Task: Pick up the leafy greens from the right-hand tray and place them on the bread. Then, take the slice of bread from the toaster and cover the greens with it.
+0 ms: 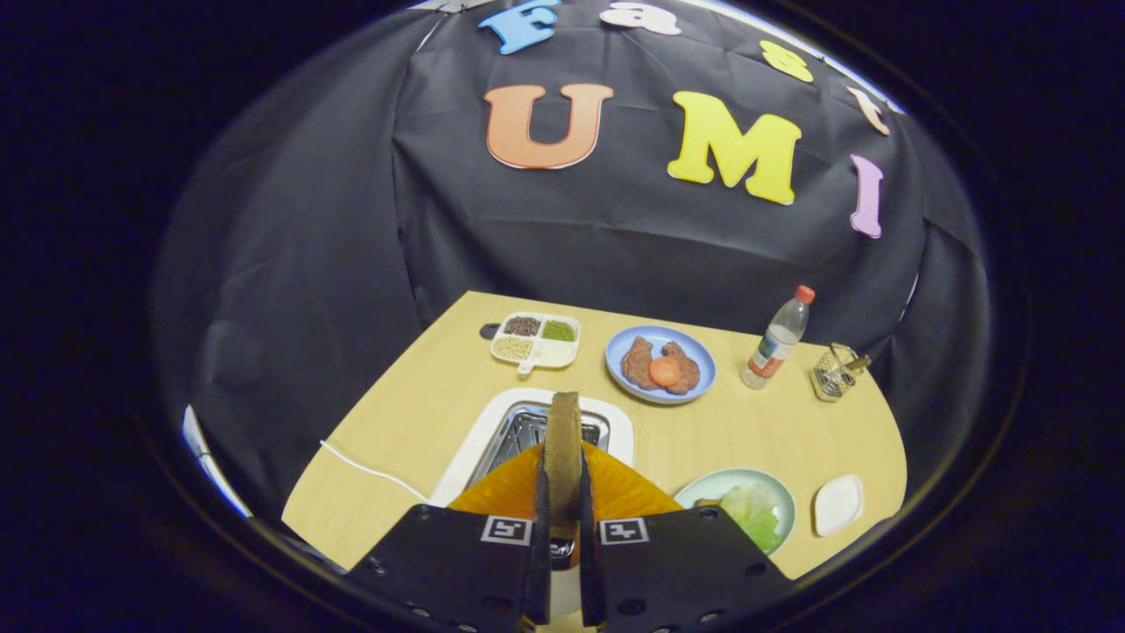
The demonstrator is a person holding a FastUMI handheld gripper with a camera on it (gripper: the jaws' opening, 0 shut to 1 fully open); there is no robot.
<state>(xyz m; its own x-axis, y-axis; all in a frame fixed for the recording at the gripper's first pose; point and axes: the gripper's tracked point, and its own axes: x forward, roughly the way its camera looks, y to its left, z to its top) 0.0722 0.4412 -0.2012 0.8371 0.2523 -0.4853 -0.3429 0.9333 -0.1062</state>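
Note:
A slice of bread [562, 422] stands edge-on between my fingers, lifted just above the open slot of the white toaster [470, 466]. My gripper [562, 466] is shut on that slice, a pad pressing each flat side. To the right of my fingers sits a pale green plate [703, 485] with the leafy greens [754, 514] lying on it. A brown bit of bread [703, 504] peeks out at the greens' left edge.
Beyond the toaster stand a divided tray of grains [534, 338], a blue plate [615, 347] with meat patties and a tomato slice, a clear bottle [778, 338] and a small wire basket [835, 371]. A small white dish [838, 504] lies right of the greens. The toaster's white cord [369, 470] trails left.

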